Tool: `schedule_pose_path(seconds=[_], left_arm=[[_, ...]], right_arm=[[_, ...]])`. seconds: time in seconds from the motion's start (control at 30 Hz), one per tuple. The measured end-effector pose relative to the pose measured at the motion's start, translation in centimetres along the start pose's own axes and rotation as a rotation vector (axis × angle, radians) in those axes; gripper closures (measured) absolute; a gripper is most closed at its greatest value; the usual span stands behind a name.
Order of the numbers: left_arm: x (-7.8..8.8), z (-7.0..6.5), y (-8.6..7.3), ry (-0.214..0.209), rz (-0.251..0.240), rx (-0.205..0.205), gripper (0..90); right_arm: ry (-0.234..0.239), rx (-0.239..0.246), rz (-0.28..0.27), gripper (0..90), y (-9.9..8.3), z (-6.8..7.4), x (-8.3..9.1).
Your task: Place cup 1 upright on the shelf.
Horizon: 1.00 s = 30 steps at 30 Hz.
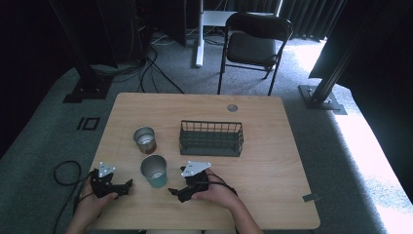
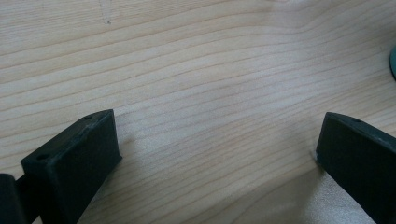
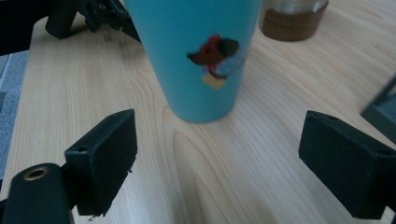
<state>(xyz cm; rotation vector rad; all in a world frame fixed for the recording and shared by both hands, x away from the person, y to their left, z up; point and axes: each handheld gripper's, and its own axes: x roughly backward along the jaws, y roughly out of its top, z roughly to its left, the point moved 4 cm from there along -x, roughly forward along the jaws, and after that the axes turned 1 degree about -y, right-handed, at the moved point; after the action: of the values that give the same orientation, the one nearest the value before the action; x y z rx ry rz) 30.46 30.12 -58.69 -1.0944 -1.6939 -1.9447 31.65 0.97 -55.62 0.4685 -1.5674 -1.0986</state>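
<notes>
I have both grippers resting low at the near edge of the wooden table [image 1: 272,161], one in each hand. My right gripper [image 3: 219,154] has its jaws spread wide with nothing between them, and the teal cup [image 3: 198,56] stands upright straight ahead of it, just beyond the jaw tips and apart from both pads. A small cartoon figure on the cup's wall faces that gripper's camera. From the high view the same teal cup [image 1: 154,170] sits on the table between my two tools, close to the right gripper [image 1: 176,191] and a little farther from the left gripper [image 1: 127,185].

My left gripper's jaws are also wide apart, over bare wood grain; in the left gripper view a sliver of the teal cup's base [image 2: 393,63] shows at the right edge, off to the side of the jaws and not between them.

Behind the teal cup stands a brown cup [image 1: 144,140] with a metal inside, upright, near it but not touching. The dark wire basket [image 1: 211,139] sits further right toward the table's middle, well apart from both grippers.
</notes>
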Motion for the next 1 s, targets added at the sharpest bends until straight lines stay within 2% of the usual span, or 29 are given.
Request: schedule_pose_path(seconds=[0.43,1.0], left_arm=[[0.0,0.0,0.0,0.000,0.000,0.000,0.3],[0.0,0.0,0.0,0.000,0.000,0.000,0.3]], right_arm=[[0.033,0.014,-0.026,11.3,1.4,1.1,-1.7],[0.047,0.004,-0.072,11.3,2.7,1.2,-4.0]])
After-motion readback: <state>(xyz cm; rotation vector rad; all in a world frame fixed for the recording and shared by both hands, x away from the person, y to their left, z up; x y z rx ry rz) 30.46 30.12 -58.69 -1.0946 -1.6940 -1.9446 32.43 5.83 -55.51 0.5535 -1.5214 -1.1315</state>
